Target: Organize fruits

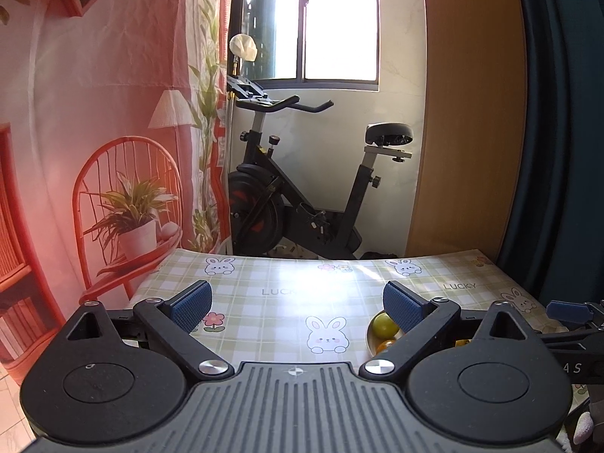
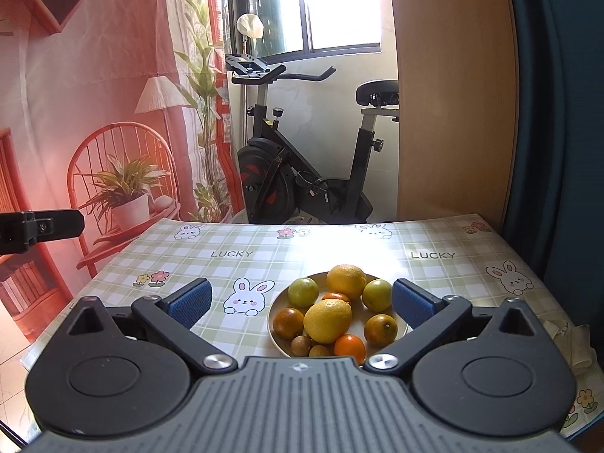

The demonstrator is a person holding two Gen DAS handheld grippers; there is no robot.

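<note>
**Fruit plate loaded, both grippers empty**

Left gripper (image 1: 298, 304) and right gripper (image 2: 300, 300) are both spread wide, gripping nothing. Plate (image 2: 277, 334) of fruits (image 2: 327, 320) sits near the table (image 2: 234, 264) front edge, right of centre. Exercise bike (image 2: 302, 173) stands past the far edge.

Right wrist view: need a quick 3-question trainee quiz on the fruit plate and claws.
1. True or false: every fruit in view lies on the plate.
2. Which fruit lies nearest the plate's middle? A) the big lemon B) a banana C) a red apple
3. Fill in: the right claw holds ____.

Key
1. True. No fruit shows on the checked tablecloth itself.
2. A. The lemon sits mid-plate, with a second yellow citrus behind it and smaller green and orange fruits around.
3. Nothing. Its jaws stand wide with no fruit between the pads; the left claw is open and empty too.
</note>
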